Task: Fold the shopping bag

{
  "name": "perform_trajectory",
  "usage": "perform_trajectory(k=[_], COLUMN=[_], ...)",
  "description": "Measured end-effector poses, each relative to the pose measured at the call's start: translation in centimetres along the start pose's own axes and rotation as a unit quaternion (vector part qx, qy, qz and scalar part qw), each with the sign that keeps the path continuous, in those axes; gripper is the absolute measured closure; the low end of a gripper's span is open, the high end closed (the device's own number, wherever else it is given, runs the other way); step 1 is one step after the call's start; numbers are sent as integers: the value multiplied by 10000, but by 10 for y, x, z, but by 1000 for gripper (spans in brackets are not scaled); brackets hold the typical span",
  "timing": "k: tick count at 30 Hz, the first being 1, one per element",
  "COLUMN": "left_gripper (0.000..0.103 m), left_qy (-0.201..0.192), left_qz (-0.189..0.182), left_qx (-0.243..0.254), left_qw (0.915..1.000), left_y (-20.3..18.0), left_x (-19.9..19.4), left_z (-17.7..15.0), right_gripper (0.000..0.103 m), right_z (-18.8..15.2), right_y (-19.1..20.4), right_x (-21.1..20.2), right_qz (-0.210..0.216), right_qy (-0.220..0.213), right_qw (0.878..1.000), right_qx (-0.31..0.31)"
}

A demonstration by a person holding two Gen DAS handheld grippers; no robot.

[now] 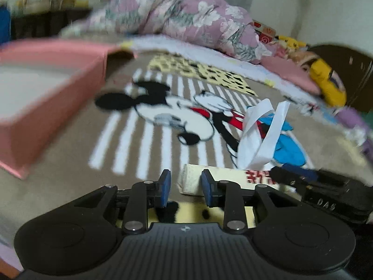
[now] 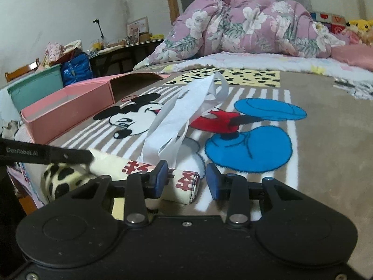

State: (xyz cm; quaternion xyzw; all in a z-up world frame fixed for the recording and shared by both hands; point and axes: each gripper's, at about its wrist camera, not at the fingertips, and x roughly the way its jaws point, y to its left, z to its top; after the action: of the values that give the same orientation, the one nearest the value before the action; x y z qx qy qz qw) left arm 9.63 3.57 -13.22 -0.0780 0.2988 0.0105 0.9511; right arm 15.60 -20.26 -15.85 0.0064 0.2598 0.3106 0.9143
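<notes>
Bed surface: a brown Mickey Mouse blanket with white stripes and a yellow black-spotted patch, spread flat and carrying everything below. Far end: a heaped pink floral quilt, with yellow plush toys beside it at the right edge of the right wrist view. Left side of the blanket: a shallow pink box, open-topped, blurred in the left wrist view. Off the bed at left: a teal storage bin with a blue bag just beside it. Task item: the shopping bag, cream with red printed characters, lying on the blanket as a flattened, folded or rolled bundle running left to right close in front of both grippers; its white handles stand up loose and twisted from the middle of the bundle. In the left wrist view the bundle's left end shows between the blue pads. Left gripper: jaws moderately open, the bag's end in the gap, contact not clear. Right gripper: jaws moderately open, the bag's right end lying in the gap close to the left pad; whether it touches cannot be told. Each gripper's black body appears at the edge of the other's view.
</notes>
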Motion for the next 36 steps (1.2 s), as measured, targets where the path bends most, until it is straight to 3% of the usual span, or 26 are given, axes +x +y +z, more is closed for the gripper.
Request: perform_trajectory(k=[2, 5, 7, 11, 17, 23, 26, 29, 33, 36], left_gripper=[76, 76, 76, 76, 76, 76, 76, 76, 76, 76], left_qy=[-261, -427, -377, -44, 192, 108, 115, 125, 56, 39], left_qz=[79, -346, -516, -508, -518, -574, -648, -705, -574, -577], left_qx=[514, 1148, 1486, 1809, 1284, 1025, 1014, 1099, 1530, 1462], left_qw=[9983, 9919, 9868, 9822, 9902, 9930, 9927, 9914, 9865, 9876], left_y=[-12, -30, -40, -47, -41, -37, -34, -33, -41, -40], left_x=[-8, -8, 0, 24, 26, 24, 24, 26, 22, 23], left_z=[2, 4, 5, -5, -3, -7, -7, -6, -10, -11], right_gripper=[69, 69, 69, 71, 71, 72, 72, 72, 72, 69], right_z=[0, 0, 0, 0, 0, 2, 2, 3, 0, -2], right_y=[0, 4, 6, 13, 3, 8, 7, -5, 9, 18], right_x=[-1, -2, -3, -4, 2, -1, -6, -5, -4, -3], right_qz=[-3, -38, -62, -72, 30, -76, -67, 146, 131, 123], right_qy=[-9, -26, -36, -67, -58, -15, 30, 87, 109, 128], right_qw=[10000, 9998, 9996, 9985, 9995, 9983, 9981, 9995, 9970, 9938], right_qx=[-64, -199, -283, -539, -316, -575, -609, -247, -760, -1099])
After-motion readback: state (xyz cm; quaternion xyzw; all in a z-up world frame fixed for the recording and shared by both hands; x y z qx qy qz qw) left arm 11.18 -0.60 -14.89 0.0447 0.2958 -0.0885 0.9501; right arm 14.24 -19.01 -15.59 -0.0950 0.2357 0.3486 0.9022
